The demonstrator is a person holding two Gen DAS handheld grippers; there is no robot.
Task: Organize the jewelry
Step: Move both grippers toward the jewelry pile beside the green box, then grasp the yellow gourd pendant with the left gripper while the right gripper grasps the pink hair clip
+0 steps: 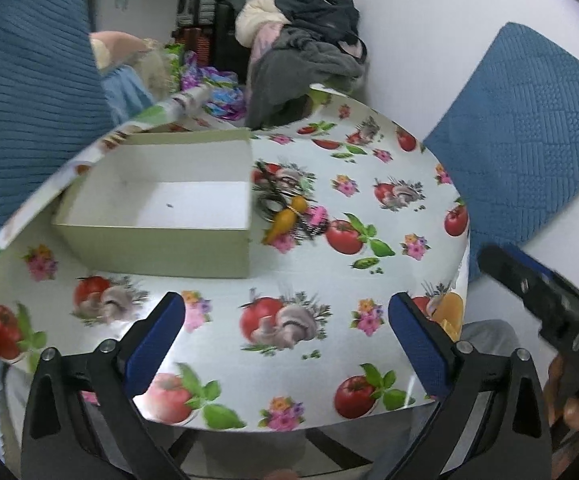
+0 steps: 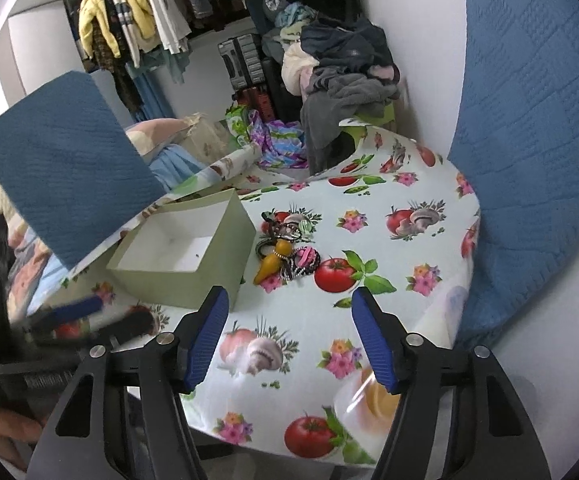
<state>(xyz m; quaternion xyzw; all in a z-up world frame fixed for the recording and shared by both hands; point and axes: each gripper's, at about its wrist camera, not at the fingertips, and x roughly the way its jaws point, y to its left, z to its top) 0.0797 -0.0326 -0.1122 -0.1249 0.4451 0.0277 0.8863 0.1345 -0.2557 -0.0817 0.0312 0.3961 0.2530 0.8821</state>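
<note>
Left wrist view: left gripper (image 1: 287,320) hovers above the near part of the tabletop (image 1: 329,264), jaws spread wide, nothing between them but the patterned cloth. An open box (image 1: 161,216), pale green outside and white inside, sits toward the left; apart from one small dark speck it looks bare, presumably set out as the receptacle. The jewelry (image 1: 289,216), a tangle of bangles, beads and an orange piece, lies heaped just beside the box's right wall, seemingly a short transfer away. The right gripper (image 1: 549,300) shows only as a dark blurred body at the right edge. Right wrist view: right gripper (image 2: 287,334) also hangs over the cloth, jaws about half open and empty, pointed toward the same heap of jewelry (image 2: 285,258), which lies ahead, not yet reached. The box (image 2: 185,252) is left of the heap, open side up. Judgement: sorting not begun; both tools appear to be approaching. Blue chair backs (image 2: 69,168) flank the tabletop.
</note>
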